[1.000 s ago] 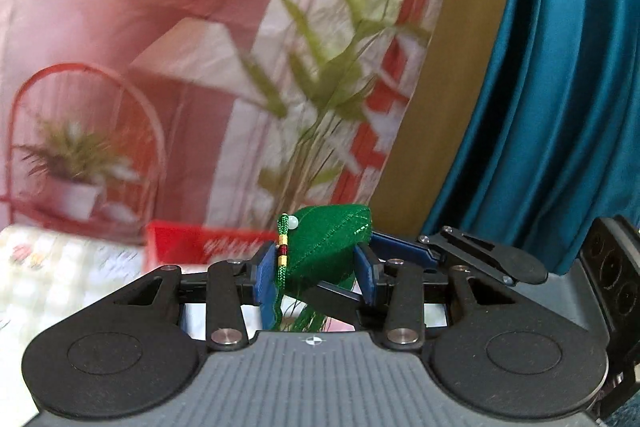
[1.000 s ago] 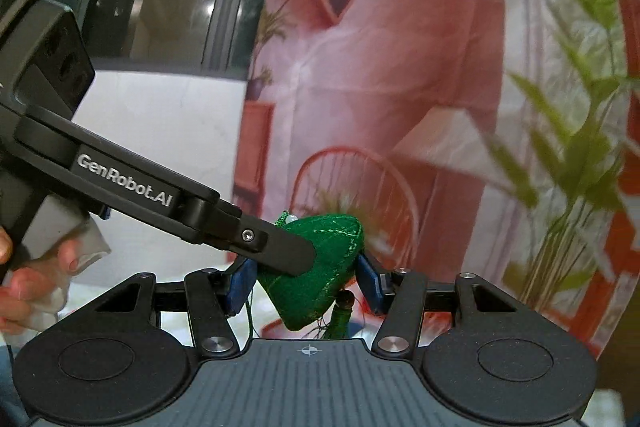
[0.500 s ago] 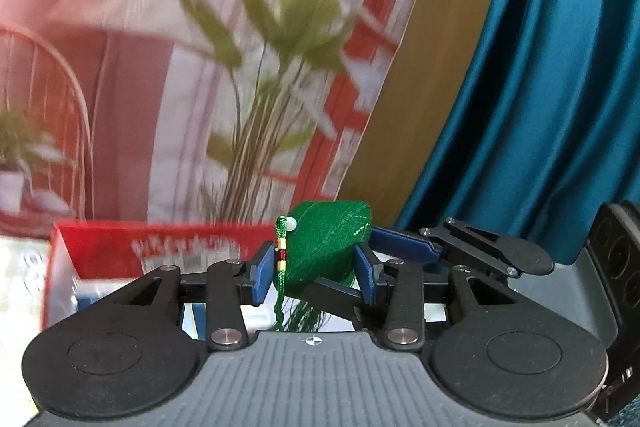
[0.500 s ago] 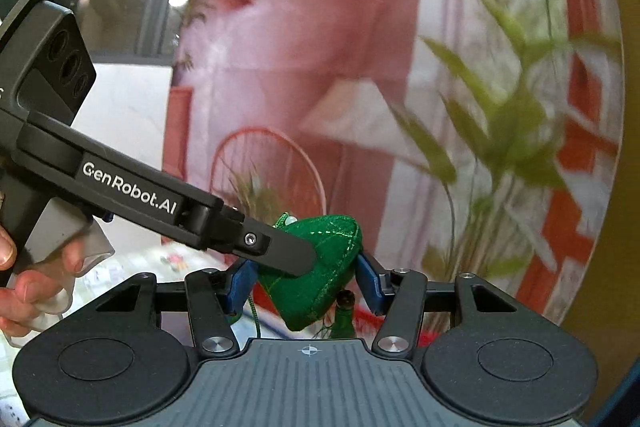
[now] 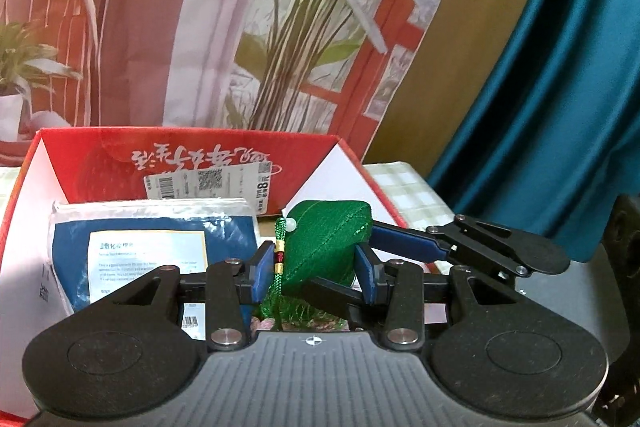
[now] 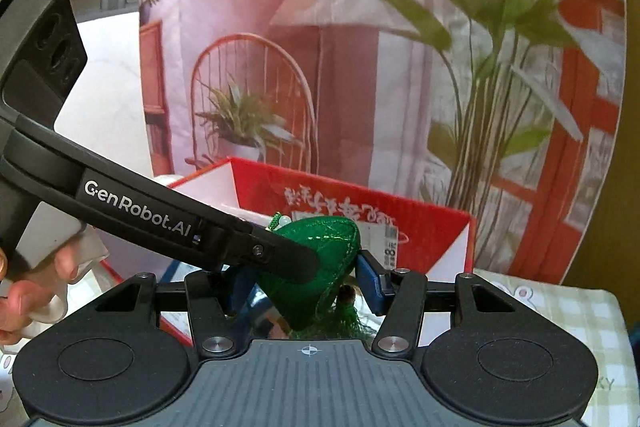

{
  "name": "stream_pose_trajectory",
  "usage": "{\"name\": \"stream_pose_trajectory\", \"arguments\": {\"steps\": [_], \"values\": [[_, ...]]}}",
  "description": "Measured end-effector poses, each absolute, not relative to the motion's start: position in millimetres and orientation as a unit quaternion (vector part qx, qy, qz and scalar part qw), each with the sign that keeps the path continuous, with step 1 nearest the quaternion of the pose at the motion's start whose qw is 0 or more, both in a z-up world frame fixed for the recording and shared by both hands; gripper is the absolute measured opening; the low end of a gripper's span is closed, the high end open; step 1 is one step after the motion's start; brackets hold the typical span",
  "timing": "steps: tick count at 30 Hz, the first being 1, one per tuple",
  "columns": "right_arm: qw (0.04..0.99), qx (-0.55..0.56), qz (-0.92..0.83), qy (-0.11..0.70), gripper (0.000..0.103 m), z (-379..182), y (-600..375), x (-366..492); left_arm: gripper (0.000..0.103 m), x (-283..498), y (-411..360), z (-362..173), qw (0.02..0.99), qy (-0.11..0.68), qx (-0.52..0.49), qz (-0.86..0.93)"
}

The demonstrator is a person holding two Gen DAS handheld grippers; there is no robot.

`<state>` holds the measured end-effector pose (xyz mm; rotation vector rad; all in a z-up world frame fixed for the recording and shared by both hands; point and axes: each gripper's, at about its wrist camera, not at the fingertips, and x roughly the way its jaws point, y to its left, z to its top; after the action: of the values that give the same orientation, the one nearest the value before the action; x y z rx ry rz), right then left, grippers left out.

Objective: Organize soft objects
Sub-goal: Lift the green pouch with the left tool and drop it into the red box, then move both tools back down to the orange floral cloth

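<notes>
A green stuffed sachet [image 5: 326, 245] with a beaded cord and tassel hangs just above the open red box [image 5: 200, 155]. My left gripper [image 5: 314, 273] is shut on its sides with the blue pads. My right gripper [image 6: 304, 283] is shut on the same sachet [image 6: 328, 239], and one of its fingers [image 5: 404, 245] reaches in from the right in the left wrist view. In the right wrist view the left gripper's fingers [image 6: 288, 259] come in from the left across the sachet. A blue packet in clear plastic [image 5: 152, 247] lies inside the box.
The red box [image 6: 400, 203] stands on a checked tablecloth [image 6: 560, 311]. Behind it hangs a printed backdrop with plants [image 5: 280, 27]. A teal curtain [image 5: 560, 87] falls at the right. A person's hand [image 6: 24, 303] holds the left gripper's handle.
Both grippers have sunk and tipped downward with the sachet between them. The red box with the blue packet has come fully into view below them.
</notes>
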<state>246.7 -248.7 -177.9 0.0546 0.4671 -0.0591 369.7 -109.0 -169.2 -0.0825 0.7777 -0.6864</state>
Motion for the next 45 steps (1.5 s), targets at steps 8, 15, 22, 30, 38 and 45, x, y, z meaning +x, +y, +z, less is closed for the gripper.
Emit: {"name": "stream_pose_trajectory", "arguments": {"steps": [8, 15, 22, 30, 38, 45], "values": [[0.961, 0.033, -0.087, 0.260, 0.065, -186.9, -253.9, 245.6, 0.059, 363.5, -101.8, -158.7, 0.888, 0.359, -0.011, -0.287], [0.960, 0.049, -0.115, 0.252, 0.100, -179.7, -252.5, 231.5, 0.097, 344.0, -85.3, -138.2, 0.907, 0.329, 0.008, -0.263], [0.955, 0.084, -0.138, 0.247, 0.103, -173.3, -247.8, 215.5, 0.103, 320.2, -67.0, -123.8, 0.923, 0.306, 0.032, -0.230], [0.958, 0.091, -0.163, 0.218, 0.103, -161.6, -230.0, 191.0, 0.103, 284.6, -40.2, -113.1, 0.939, 0.274, 0.035, -0.205], [0.960, 0.097, -0.166, 0.205, 0.103, -154.8, -205.9, 167.6, 0.103, 244.4, -15.1, -111.0, 0.948, 0.256, 0.027, -0.187], [0.959, 0.115, -0.163, 0.199, 0.103, -156.5, -186.9, 141.5, 0.103, 216.8, -1.4, -117.5, 0.948, 0.266, 0.026, -0.174]]}}
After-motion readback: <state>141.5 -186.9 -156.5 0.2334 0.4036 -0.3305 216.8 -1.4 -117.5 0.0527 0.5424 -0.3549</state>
